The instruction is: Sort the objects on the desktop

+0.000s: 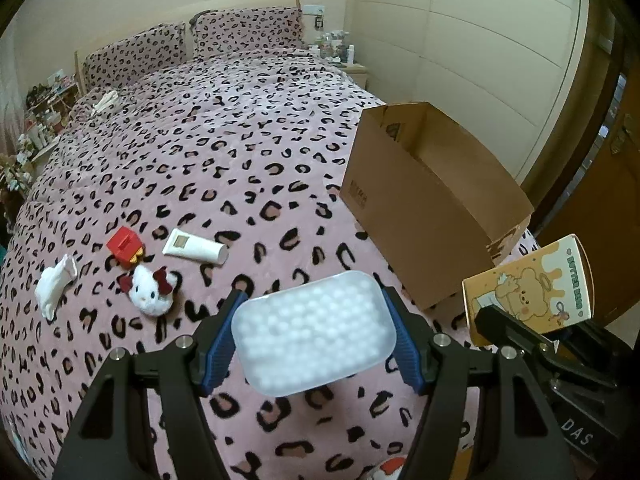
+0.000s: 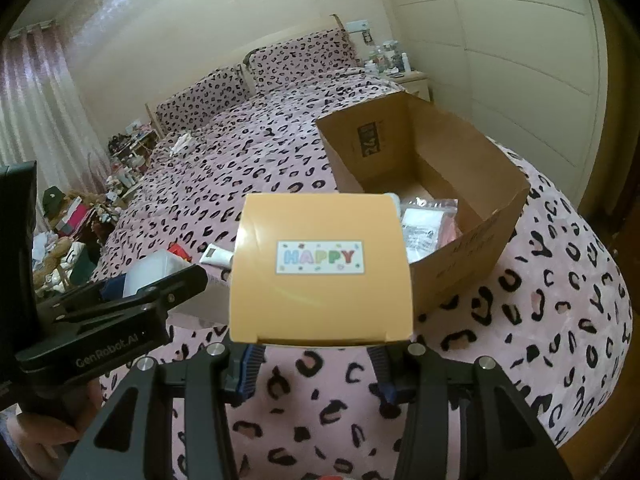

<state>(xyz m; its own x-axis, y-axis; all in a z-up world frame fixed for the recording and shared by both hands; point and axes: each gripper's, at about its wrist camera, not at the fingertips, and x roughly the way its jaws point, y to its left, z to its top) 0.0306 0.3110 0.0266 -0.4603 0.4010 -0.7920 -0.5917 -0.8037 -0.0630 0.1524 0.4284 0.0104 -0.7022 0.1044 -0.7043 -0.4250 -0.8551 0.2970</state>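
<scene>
Frosted plastic defines the case (image 1: 314,330) clamped crosswise in the left claw (image 1: 316,336), blue pads (image 1: 218,350) pressing its short ends, long axis running left to right across the view, held above the bed (image 1: 240,140). Left wrist view: carton (image 1: 432,200) stands to the right, open top up, long axis running away from the camera. Still loose on the bed: tube (image 1: 196,247) lying flat with cap end pointing right, red toy (image 1: 125,246), plush cat (image 1: 150,290), white sock (image 1: 56,286). Right wrist view: right claw (image 2: 316,364) is clamped on the lower edge of a tan box (image 2: 322,268), "HAPPY" label facing the camera and upright, held just before the carton (image 2: 432,184). Packets (image 2: 428,224) already lie inside. Judgement: sorting is partly done; two items in hand, at least four remaining.
</scene>
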